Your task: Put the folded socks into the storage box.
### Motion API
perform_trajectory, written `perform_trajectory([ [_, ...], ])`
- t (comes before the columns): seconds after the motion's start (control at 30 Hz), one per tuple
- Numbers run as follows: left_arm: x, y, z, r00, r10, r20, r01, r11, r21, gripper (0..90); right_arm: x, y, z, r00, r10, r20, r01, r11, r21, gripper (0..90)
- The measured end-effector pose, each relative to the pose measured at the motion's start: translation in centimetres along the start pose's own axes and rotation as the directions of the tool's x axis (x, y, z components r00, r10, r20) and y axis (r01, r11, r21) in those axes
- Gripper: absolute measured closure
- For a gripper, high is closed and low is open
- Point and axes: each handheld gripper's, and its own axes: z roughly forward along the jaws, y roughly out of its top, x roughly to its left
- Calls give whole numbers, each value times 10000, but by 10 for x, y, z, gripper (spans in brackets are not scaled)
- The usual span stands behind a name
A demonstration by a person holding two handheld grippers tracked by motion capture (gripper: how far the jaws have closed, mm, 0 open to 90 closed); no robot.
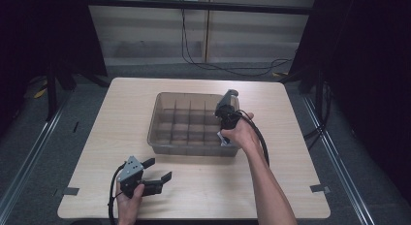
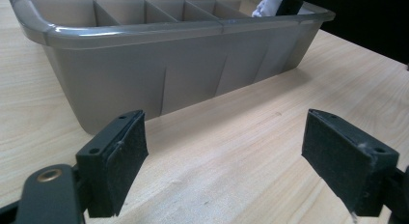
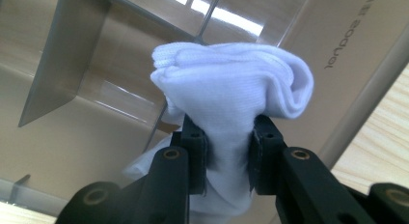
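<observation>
the right gripper [image 3: 226, 151] pinches the white sock [image 3: 231, 89] over the divided bin [image 1: 160, 137]. left gripper [image 1: 157, 170] open, idle. sock not yet released.

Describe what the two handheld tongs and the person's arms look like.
Both tongs are black. The left tongs carry a grey three-cornered plate on top and flat, felt-like pads. A black cable trails from the right tongs along the forearm. No sleeves are visible.

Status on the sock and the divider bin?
Done: the right gripper has closed on the white sock and holds it over the grey divided bin, at its near right corner. In hand: lowering it into a compartment. Left: release it; visible compartments look bare. The left gripper rests open on the table.
</observation>
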Motion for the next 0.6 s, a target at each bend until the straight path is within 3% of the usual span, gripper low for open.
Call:
perform_trajectory([
  [0.6, 1, 0, 1, 10000, 22, 66, -23, 10000, 6, 158, -3, 5, 23, 9991, -44, -417, 74, 9974, 723, 742],
])
